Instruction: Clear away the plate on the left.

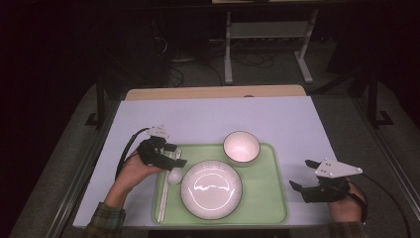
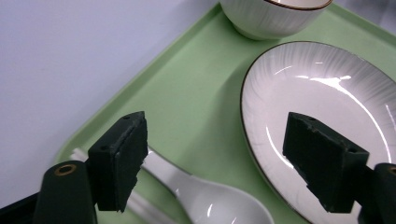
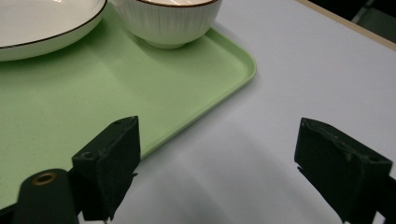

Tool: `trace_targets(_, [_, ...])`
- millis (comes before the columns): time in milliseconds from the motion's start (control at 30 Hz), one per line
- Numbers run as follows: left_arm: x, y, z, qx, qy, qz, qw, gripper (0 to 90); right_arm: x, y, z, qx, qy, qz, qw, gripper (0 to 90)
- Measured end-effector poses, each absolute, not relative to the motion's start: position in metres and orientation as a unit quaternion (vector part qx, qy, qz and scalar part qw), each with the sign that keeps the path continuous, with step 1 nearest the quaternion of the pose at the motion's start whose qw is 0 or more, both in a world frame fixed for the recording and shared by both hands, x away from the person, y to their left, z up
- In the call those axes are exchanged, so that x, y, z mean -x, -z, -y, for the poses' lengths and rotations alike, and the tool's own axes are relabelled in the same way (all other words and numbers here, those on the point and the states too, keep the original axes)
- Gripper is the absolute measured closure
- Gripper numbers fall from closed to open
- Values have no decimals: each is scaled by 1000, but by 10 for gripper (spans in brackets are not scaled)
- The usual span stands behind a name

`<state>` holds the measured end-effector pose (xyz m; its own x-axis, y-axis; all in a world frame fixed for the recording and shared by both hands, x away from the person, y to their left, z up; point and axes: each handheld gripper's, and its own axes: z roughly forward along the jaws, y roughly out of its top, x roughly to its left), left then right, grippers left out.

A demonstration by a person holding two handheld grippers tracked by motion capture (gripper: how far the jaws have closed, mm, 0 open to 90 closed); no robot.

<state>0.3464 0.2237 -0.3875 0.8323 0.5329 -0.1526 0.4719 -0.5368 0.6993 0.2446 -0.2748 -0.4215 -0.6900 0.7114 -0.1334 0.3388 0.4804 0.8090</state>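
The left gripper (image 1: 174,157) hangs over the left end of the green tray (image 1: 262,198), its jaws spread wide with nothing pinched between them. In the left gripper view the white spoon (image 2: 219,203) lies on the tray floor below and between the two black pads (image 2: 122,156) — its handle runs under the left-hand pad, its bowl rests just beside the rim of the white plate (image 2: 327,88), and neither pad presses on it. From above, the spoon (image 1: 174,174) sits between the plate (image 1: 211,189) and a pair of pale chopsticks (image 1: 163,198) laid along the tray's left edge.

The right gripper (image 1: 303,174) rests off the tray's right end over the pale table (image 1: 208,116), jaws wide apart and empty. Its own view shows the tray's rounded corner (image 3: 243,60) and the ribbed side of the white bowl (image 3: 168,25) — detail the high view lacks, while the high view alone sets bowl (image 1: 241,147) behind plate.
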Motion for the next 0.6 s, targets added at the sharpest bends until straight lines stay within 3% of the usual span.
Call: trace_targets(600, [-318,387,-267,-849,-96,-309,418,176,-244,421,275,-318,-399,-827,234,134])
